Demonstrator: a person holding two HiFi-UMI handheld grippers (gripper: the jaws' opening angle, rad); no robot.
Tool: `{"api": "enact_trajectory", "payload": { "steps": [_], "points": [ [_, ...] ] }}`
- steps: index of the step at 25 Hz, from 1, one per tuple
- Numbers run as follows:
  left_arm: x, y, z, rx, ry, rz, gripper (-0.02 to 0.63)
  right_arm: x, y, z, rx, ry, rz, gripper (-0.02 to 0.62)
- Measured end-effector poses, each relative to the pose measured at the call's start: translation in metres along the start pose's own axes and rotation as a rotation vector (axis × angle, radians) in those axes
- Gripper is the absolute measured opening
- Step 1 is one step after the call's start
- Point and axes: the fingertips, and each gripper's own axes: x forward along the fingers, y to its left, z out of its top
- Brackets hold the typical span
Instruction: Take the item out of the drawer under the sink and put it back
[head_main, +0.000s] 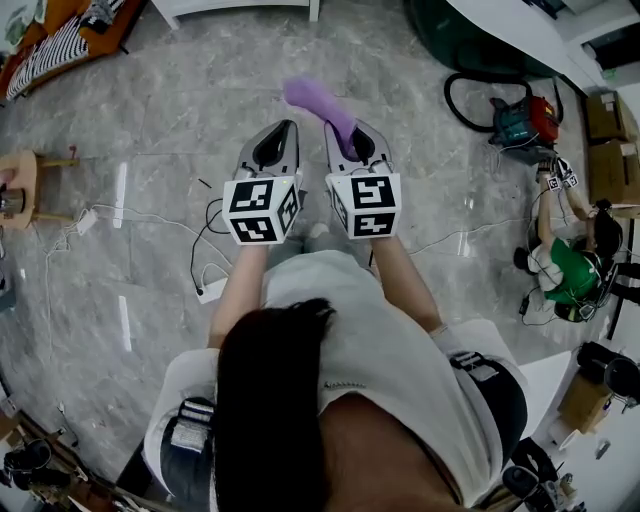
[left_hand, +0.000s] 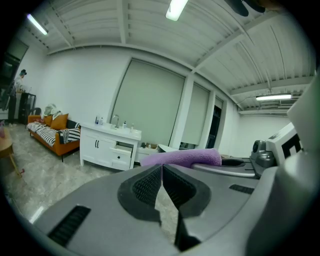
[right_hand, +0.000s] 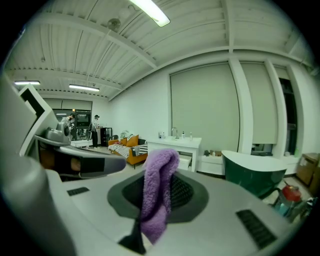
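A purple towel (head_main: 322, 106) sticks out ahead of my right gripper (head_main: 352, 140), which is shut on it. In the right gripper view the folded towel (right_hand: 157, 192) stands clamped between the dark pads and flops over above them. My left gripper (head_main: 272, 147) is held beside the right one, shut, with nothing between its pads (left_hand: 150, 186). The towel (left_hand: 182, 158) shows past its jaws. Far across the room stands the white sink cabinet (left_hand: 109, 146) with one drawer (left_hand: 122, 152) pulled out. The same cabinet (right_hand: 178, 150) appears in the right gripper view.
Marble floor (head_main: 180, 140) lies below with white cables (head_main: 205, 285) and a power strip. A dark green tub (right_hand: 252, 175) stands right of the cabinet, an orange sofa (left_hand: 50, 131) to its left. A person in green (head_main: 570, 270) crouches at the right beside a vacuum (head_main: 525, 118).
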Motion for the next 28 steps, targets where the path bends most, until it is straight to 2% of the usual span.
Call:
{"api": "enact_trajectory", "payload": {
  "steps": [7,13,17,20,28],
  "points": [
    [0.011,-0.015,0.004,-0.058,-0.027,-0.013,0.014,-0.004,-0.017,-0.005,-0.008,0.009,0.021,0.075],
    [0.016,-0.01,0.003,-0.013,-0.015,0.024,0.014,0.0,-0.02,-0.009,-0.018,0.025,0.032,0.075],
    [0.019,-0.001,0.002,-0.031,-0.019,0.05,0.014,0.006,-0.02,-0.01,0.024,0.029,0.046,0.075],
    [0.024,0.001,0.002,-0.039,-0.019,0.03,0.014,0.011,-0.023,-0.008,0.032,0.02,0.047,0.075],
    [0.049,0.017,0.014,0.017,-0.013,0.031,0.014,0.042,-0.027,-0.004,0.006,0.019,0.051,0.075]
  ]
}}
